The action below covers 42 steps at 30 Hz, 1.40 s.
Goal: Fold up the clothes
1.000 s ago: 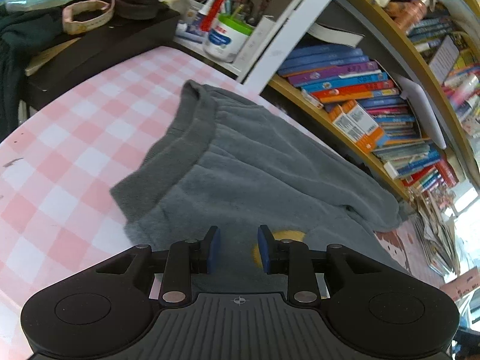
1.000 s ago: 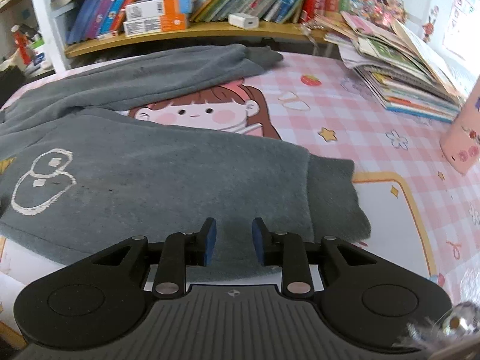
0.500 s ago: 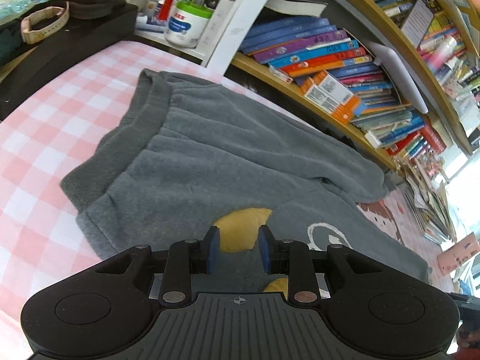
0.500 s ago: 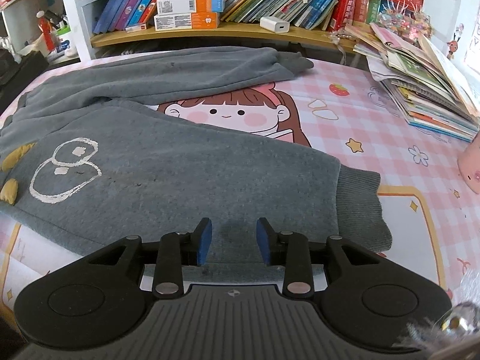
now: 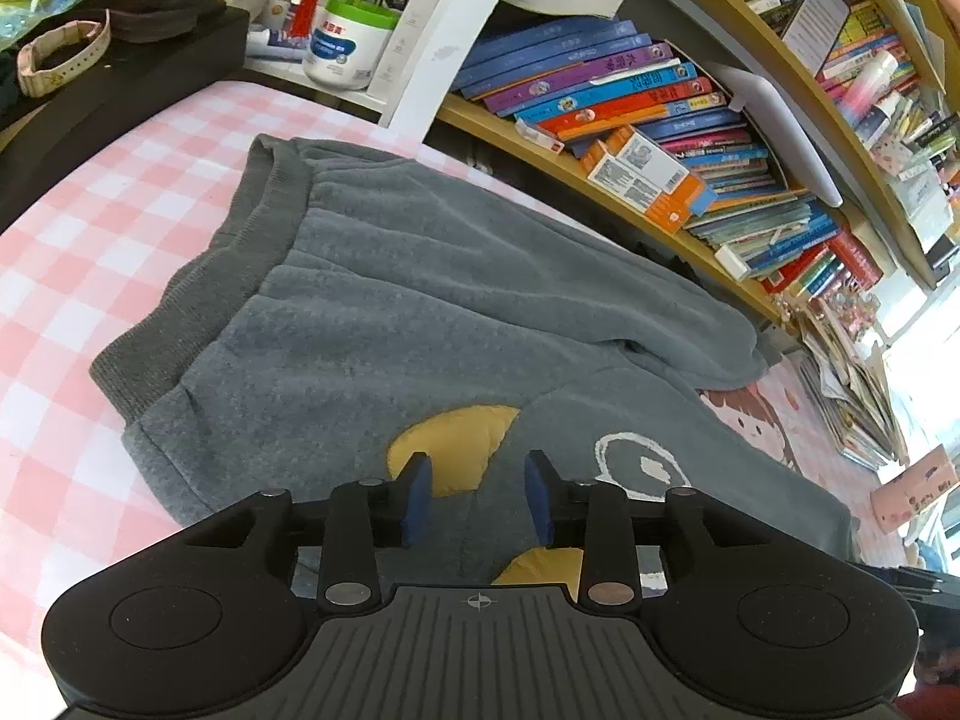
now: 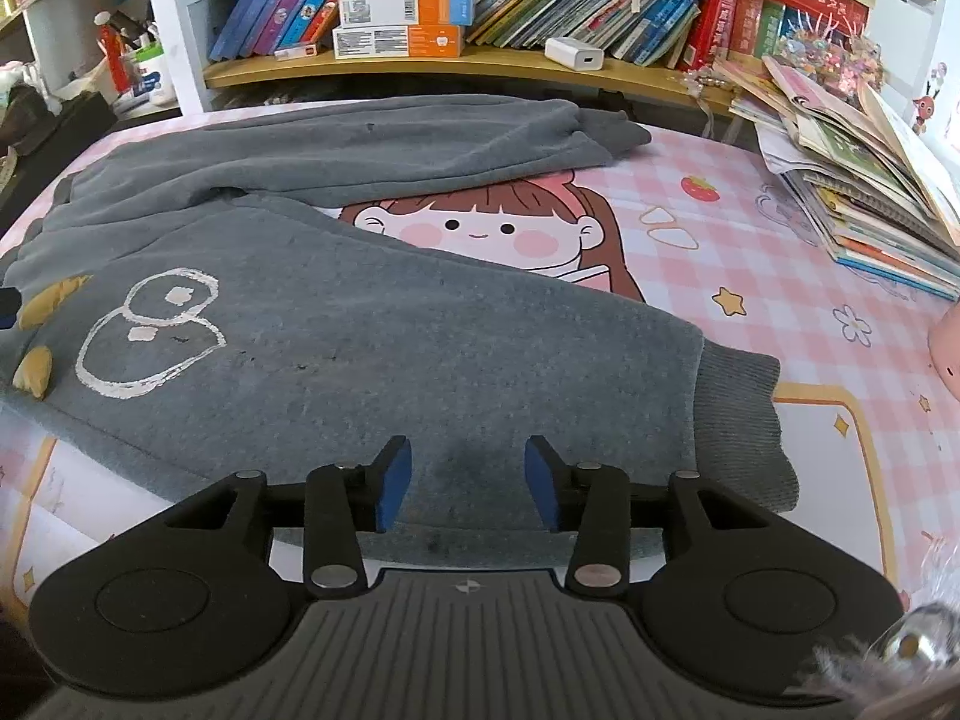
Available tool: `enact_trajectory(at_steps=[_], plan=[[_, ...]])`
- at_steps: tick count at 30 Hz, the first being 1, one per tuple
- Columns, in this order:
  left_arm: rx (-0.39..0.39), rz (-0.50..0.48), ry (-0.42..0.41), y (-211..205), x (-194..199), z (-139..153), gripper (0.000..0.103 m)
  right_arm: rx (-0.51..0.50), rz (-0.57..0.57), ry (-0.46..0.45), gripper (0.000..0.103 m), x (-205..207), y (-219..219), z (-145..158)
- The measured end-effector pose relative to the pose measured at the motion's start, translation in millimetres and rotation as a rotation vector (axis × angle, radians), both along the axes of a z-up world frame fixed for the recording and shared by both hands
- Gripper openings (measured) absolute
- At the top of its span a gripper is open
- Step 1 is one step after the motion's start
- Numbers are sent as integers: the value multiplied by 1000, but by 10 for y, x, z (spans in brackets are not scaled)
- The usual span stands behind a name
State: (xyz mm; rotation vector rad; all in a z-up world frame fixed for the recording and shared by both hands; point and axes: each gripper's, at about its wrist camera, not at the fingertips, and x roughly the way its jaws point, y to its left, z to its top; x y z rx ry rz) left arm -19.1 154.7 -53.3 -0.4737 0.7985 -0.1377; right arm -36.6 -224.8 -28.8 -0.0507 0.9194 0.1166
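Both grippers have backed away from the grey sweatpants (image 6: 372, 354) over the last second, and their jaws have widened; more of the garment shows in each view. Left gripper (image 5: 477, 495): released, holding nothing, poised above the hip region near a yellow patch (image 5: 450, 450). Right gripper (image 6: 462, 489): likewise released and empty, above the near leg just short of its ribbed cuff (image 6: 741, 420).

The sweatpants lie flat on the pink checked tablecloth (image 5: 78, 228), in front of the bookshelf (image 6: 480, 60). Long axis runs across the table: waistband (image 5: 198, 276) toward the left gripper's side, cuffs toward the right. The legs splay apart, the far leg (image 6: 360, 144) angled toward the shelf, exposing a cartoon girl print (image 6: 480, 234) between them.

Risk, as judged: pinching only the top layer of fleece would lift one ply and leave the fold skewed; uneven lifting by the two grippers would drag the garment and wrinkle it.
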Motion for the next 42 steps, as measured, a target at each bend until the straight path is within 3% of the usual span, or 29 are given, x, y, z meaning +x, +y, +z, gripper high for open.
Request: enact_trajectory(at_steps=[2,4,6,12,29,42], plan=[[6,-2,1,-10,-4,0,39,0,3,1,45,0,4,1],[17,0,1,-17,-8,5,49,-3,6,0,51,6,12,0],[29,1,2,-26,-7,16,57,-5,10,-1,63,12,19,-1],[42,0,0,-31,-3,36,66,-14,20,-2,76,30,42,-3],[97,-15,8,-31,131,68,74,-21,55,0,84,194,79,21],[160,-66,-42,37,630,288,77,-64,152,-57,88,832,154,248]])
